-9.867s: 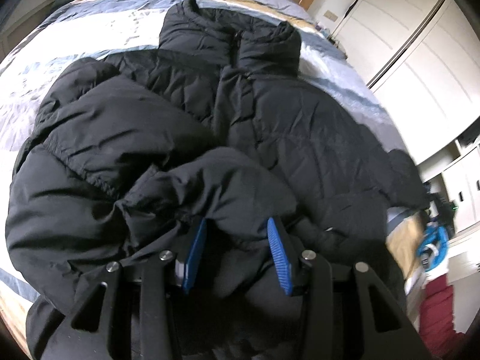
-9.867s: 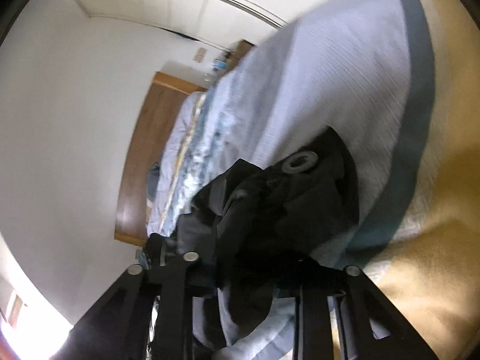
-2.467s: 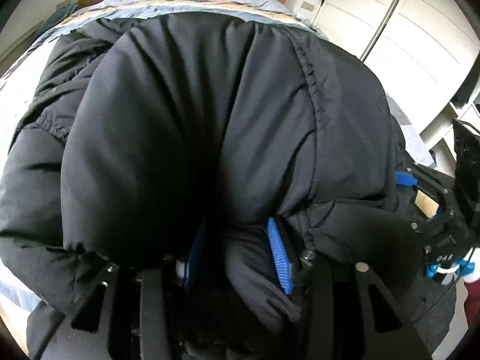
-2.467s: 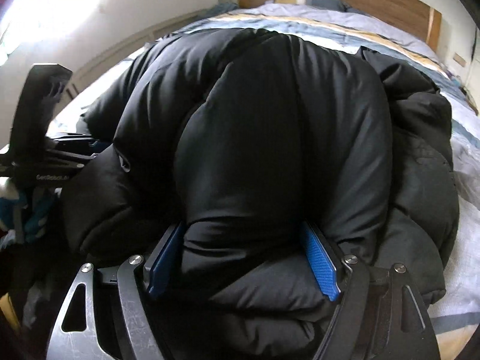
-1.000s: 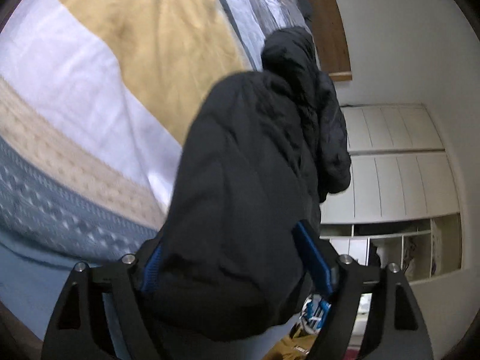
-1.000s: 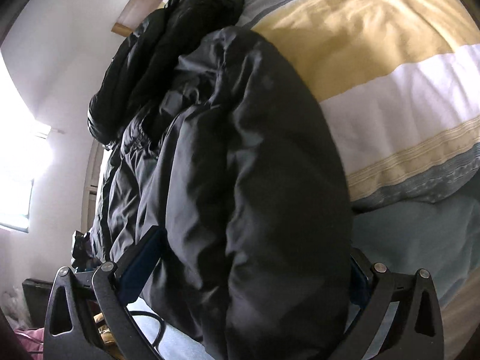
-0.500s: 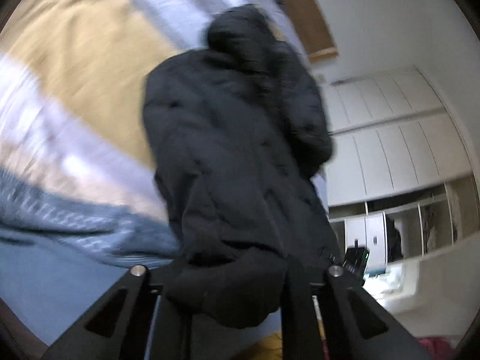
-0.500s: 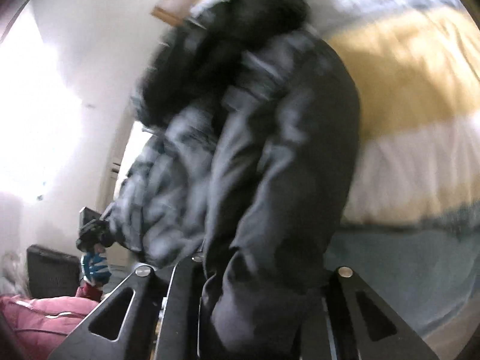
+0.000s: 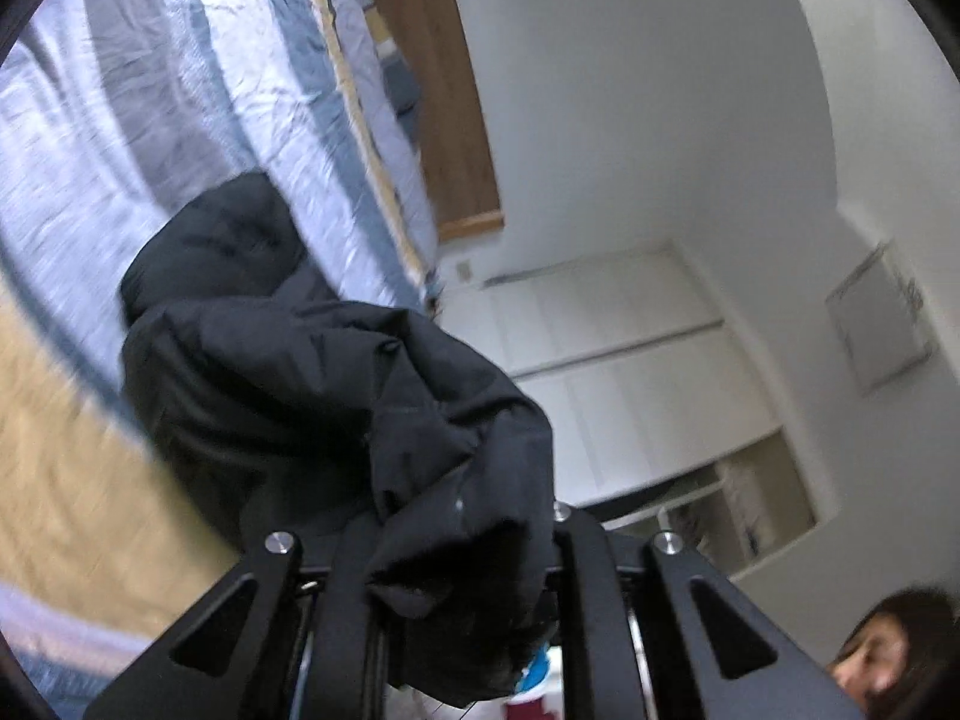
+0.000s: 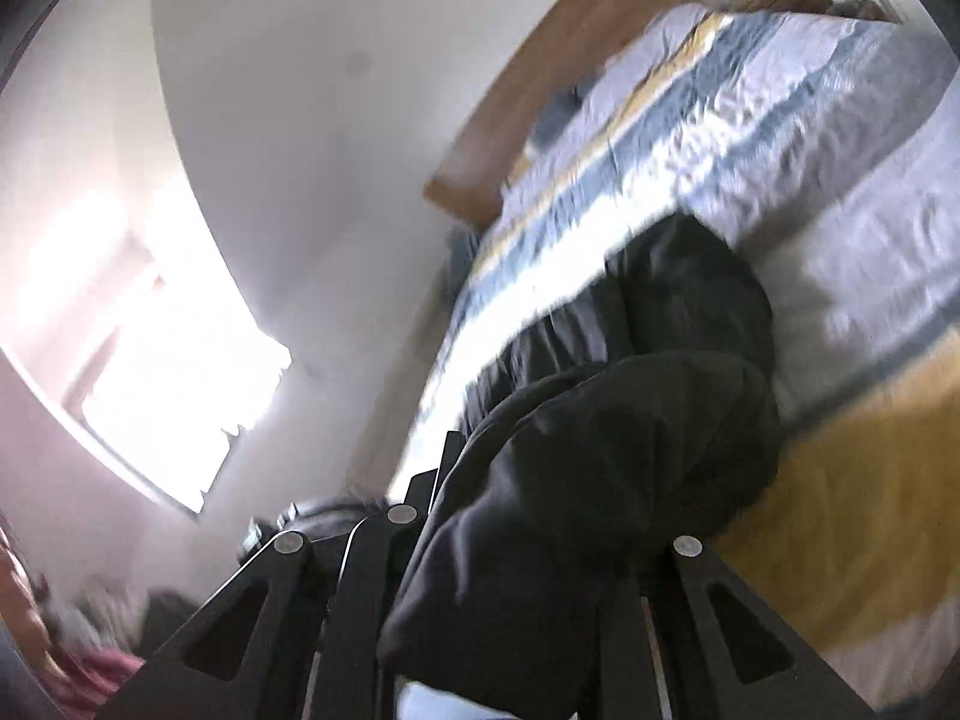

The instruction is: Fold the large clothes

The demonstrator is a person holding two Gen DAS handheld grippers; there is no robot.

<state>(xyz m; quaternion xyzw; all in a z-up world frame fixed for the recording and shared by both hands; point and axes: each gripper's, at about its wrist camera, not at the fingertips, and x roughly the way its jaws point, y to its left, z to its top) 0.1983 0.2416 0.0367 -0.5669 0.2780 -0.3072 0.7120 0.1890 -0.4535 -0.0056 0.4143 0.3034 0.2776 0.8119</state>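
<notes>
Left wrist view: the left claw [image 9: 456, 588] is clamped on a bunched fold of the black jacket [image 9: 270, 372], which hangs over the striped bed [image 9: 180, 90]. Right wrist view: the right claw [image 10: 510, 594] is clamped on another jacket [image 10: 630, 456] fold above the bed [image 10: 840, 138].

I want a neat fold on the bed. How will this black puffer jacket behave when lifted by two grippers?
Likely floppy: the jacket bunches and droops out of the left gripper. Probably light for its bulk, as the right gripper holds a thick puffy fold. It may spring open on the bedspread.
</notes>
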